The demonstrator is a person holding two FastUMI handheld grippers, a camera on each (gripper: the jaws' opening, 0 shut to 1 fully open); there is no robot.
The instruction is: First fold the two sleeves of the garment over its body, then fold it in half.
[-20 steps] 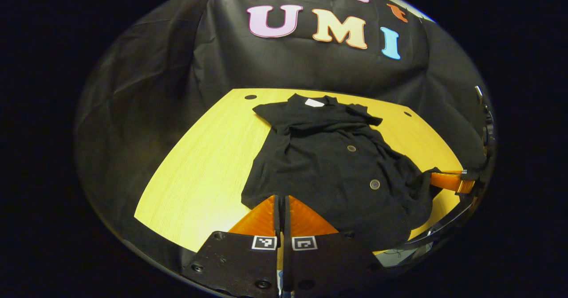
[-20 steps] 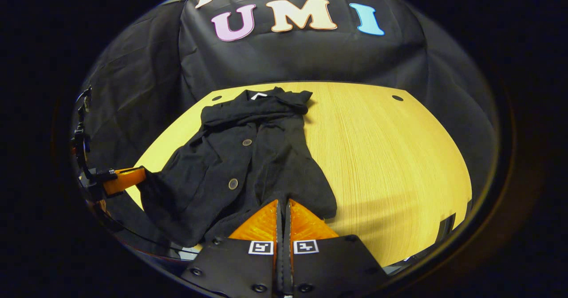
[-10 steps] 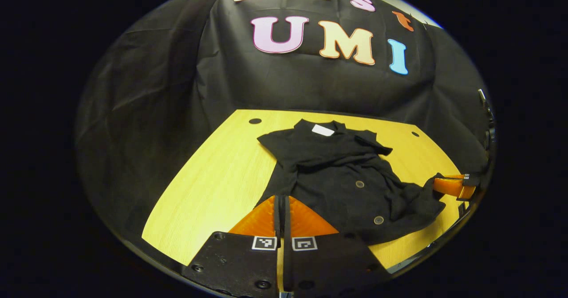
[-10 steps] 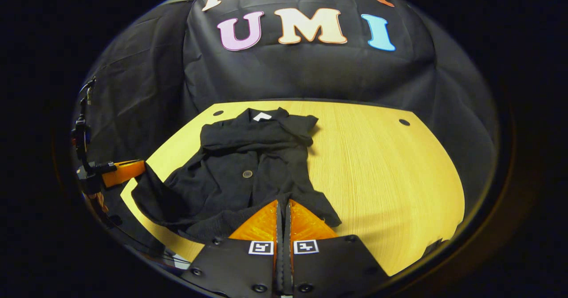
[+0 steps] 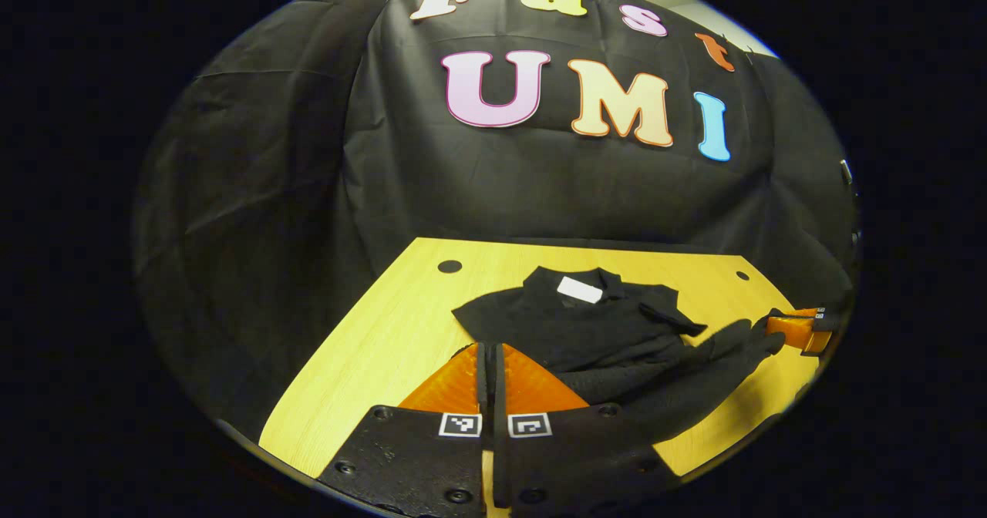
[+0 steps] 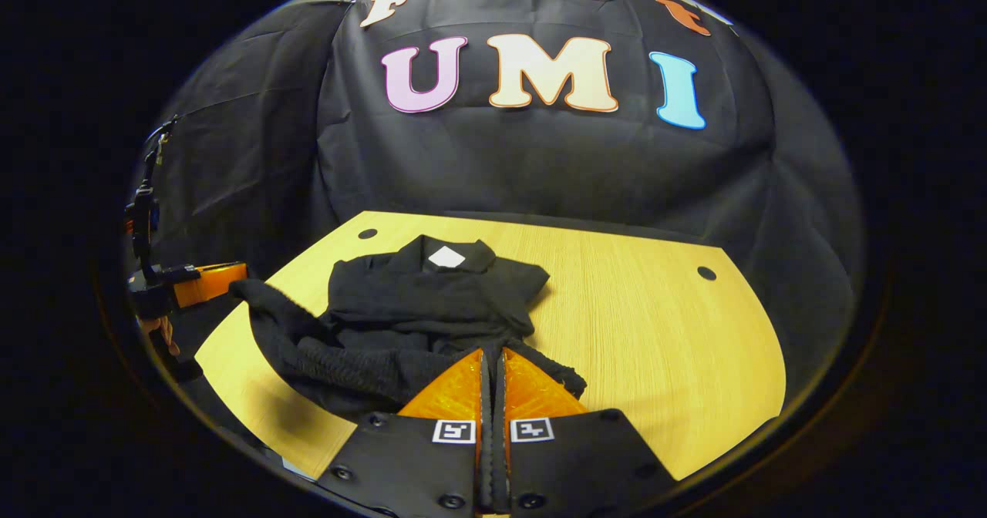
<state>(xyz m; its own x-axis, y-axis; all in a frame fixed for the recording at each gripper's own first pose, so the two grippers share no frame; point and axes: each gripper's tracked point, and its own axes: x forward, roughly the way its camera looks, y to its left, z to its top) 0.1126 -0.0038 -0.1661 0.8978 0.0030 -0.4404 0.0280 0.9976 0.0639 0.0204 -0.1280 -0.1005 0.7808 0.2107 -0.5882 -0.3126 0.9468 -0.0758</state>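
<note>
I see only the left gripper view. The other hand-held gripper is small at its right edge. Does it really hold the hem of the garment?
Observer: In the right gripper view, the right hand-held gripper has its fingers closed together, and the hem of the garment runs in between their tips.
Operator: What is on the table at that side?
Observer: The table stretches wide to the right of the garment, with a small round hole near its far edge.
Operator: How does my own gripper look from there?
Observer: The left hand-held gripper is held up beside the table's left edge, with the hem stretched up to its tip.
</note>
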